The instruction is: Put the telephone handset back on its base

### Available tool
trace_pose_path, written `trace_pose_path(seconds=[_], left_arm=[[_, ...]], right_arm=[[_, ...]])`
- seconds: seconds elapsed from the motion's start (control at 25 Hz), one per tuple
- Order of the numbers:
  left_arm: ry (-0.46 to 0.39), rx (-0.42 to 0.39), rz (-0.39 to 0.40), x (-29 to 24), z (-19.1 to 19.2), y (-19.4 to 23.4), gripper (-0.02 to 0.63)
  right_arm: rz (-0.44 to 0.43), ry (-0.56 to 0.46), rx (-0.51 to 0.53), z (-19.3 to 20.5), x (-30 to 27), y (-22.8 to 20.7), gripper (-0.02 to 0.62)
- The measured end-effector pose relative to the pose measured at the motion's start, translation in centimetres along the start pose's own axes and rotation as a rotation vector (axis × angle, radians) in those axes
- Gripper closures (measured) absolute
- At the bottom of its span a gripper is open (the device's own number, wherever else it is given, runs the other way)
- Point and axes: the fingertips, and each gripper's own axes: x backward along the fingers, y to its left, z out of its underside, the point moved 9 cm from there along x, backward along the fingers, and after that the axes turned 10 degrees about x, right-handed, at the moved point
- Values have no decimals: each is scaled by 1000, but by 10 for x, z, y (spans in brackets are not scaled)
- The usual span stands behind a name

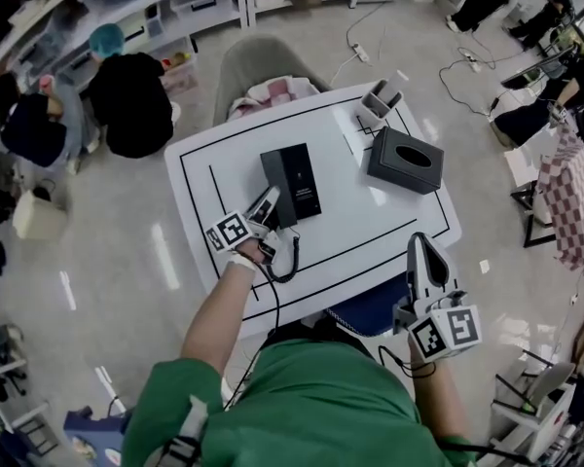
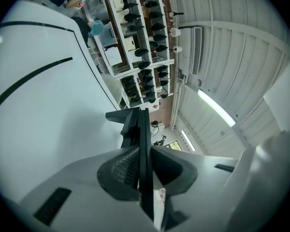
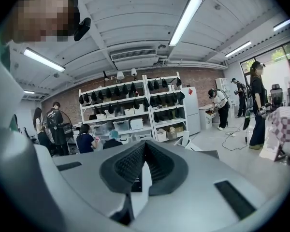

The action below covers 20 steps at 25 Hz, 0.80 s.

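Left gripper [image 1: 270, 203] at the near-left corner of the telephone base [image 1: 300, 178], which lies mid-worktop [image 1: 370, 232]. Its jaws are pressed onto a slim black edge, judged to be the handset [image 2: 143, 129], held at the base's left side. The coiled cord [image 1: 290, 259] lies in a loop toward the near edge. Right gripper [image 1: 420, 247] stands off the near-right edge, jaws pressed together on nothing. The handset is probably light, rigid moulded plastic with a smooth skin — it may pivot in a narrow pinch, and the cord will tug. Best hold — across the mid-grip, between earpiece and mouthpiece.
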Motion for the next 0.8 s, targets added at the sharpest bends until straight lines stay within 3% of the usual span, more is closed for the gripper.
trace_pose_path(seconds=[0.2,0.44,0.64,0.8], left_arm=[[80,-88,-102,-8,-4,-6,520],[235,-213,-211,-11,-14,-12,512],[318,-393,-346,-21,-28,-20,480],[316,-374,-334,-24,-26,-18,472]], right_arm=[[-21,-7,-16,5,0,-5,572],[-49,-3,-47,12,0,-5,572],[-54,-17,-65,15,-4,-11,572],[-55,-18,-75,16,-4,-17,572]])
